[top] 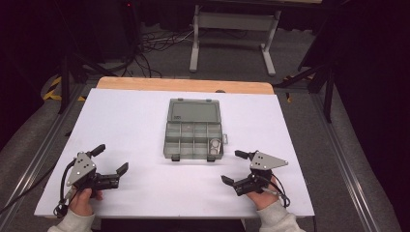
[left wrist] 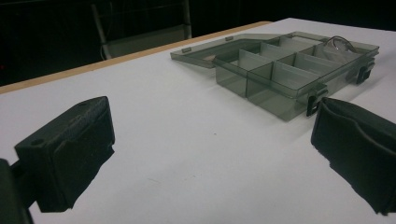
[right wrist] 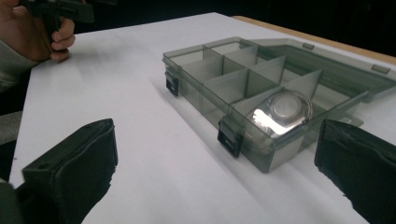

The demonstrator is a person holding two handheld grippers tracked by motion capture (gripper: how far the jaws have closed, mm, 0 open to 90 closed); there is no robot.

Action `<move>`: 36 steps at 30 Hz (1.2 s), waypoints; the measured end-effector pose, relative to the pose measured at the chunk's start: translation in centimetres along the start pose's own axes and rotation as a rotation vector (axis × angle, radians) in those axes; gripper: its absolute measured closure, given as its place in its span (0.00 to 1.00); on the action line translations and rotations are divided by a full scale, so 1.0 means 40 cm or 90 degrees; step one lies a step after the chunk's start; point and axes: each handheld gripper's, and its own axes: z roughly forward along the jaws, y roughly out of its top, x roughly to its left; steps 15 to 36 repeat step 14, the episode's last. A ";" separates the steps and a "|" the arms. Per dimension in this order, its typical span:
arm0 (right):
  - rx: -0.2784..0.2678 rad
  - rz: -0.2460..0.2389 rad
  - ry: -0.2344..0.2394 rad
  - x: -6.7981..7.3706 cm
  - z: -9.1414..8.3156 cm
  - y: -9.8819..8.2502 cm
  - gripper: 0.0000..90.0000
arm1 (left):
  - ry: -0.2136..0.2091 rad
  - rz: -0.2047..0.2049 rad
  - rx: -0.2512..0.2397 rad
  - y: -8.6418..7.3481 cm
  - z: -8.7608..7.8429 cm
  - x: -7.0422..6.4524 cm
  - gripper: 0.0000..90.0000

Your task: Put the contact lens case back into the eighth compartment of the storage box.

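Observation:
A grey see-through compartment box [top: 193,137] lies open at the table's middle, its lid [top: 194,111] flat behind it. A shiny round metal piece [top: 215,144] sits in the box's front right compartment, and in the right gripper view this metal piece [right wrist: 283,110] is near the corner. My left gripper [top: 110,160] rests open at the front left, short of the box [left wrist: 299,70]. My right gripper [top: 236,167] rests open at the front right, close to the box [right wrist: 243,88]. Neither holds anything.
The white table [top: 125,125] has a wooden strip [top: 183,85] along its far edge. Two black latches [top: 175,157] hang from the box's front wall. Beyond the table stand a grey frame [top: 232,34] and floor cables [top: 154,41].

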 end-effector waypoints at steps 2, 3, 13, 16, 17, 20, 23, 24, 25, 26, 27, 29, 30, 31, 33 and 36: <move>-0.001 -0.002 -0.004 0.000 0.000 -0.002 0.00 | 0.000 -0.001 -0.001 0.000 0.000 0.000 0.00; -0.004 -0.003 -0.006 0.000 0.000 -0.003 0.00 | -0.001 -0.001 -0.001 0.000 0.000 0.000 0.00; 0.010 -0.012 0.000 0.004 0.008 -0.006 0.00 | 0.001 -0.003 0.005 0.000 0.002 0.001 0.00; 0.010 -0.012 0.000 0.004 0.008 -0.006 0.00 | 0.001 -0.003 0.005 0.000 0.002 0.001 0.00; 0.010 -0.012 0.000 0.004 0.008 -0.006 0.00 | 0.001 -0.003 0.005 0.000 0.002 0.001 0.00; 0.010 -0.012 0.000 0.004 0.008 -0.006 0.00 | 0.001 -0.003 0.005 0.000 0.002 0.001 0.00; 0.010 -0.012 0.000 0.004 0.008 -0.006 0.00 | 0.001 -0.003 0.005 0.000 0.002 0.001 0.00; 0.010 -0.012 0.000 0.004 0.008 -0.006 0.00 | 0.001 -0.003 0.005 0.000 0.002 0.001 0.00; 0.010 -0.012 0.000 0.004 0.008 -0.006 0.00 | 0.001 -0.003 0.005 0.000 0.002 0.001 0.00; 0.010 -0.012 0.000 0.004 0.008 -0.006 0.00 | 0.001 -0.003 0.005 0.000 0.002 0.001 0.00; 0.010 -0.012 0.000 0.004 0.008 -0.006 0.00 | 0.001 -0.003 0.005 0.000 0.002 0.001 0.00; 0.010 -0.012 0.000 0.004 0.008 -0.006 0.00 | 0.001 -0.003 0.005 0.000 0.002 0.001 0.00; 0.010 -0.012 0.000 0.004 0.008 -0.006 0.00 | 0.001 -0.003 0.005 0.000 0.002 0.001 0.00; 0.010 -0.012 0.000 0.004 0.008 -0.006 0.00 | 0.001 -0.003 0.005 0.000 0.002 0.001 0.00; 0.010 -0.012 0.000 0.004 0.008 -0.006 0.00 | 0.001 -0.003 0.005 0.000 0.002 0.001 0.00; 0.010 -0.012 0.000 0.004 0.008 -0.006 0.00 | 0.001 -0.003 0.005 0.000 0.002 0.001 0.00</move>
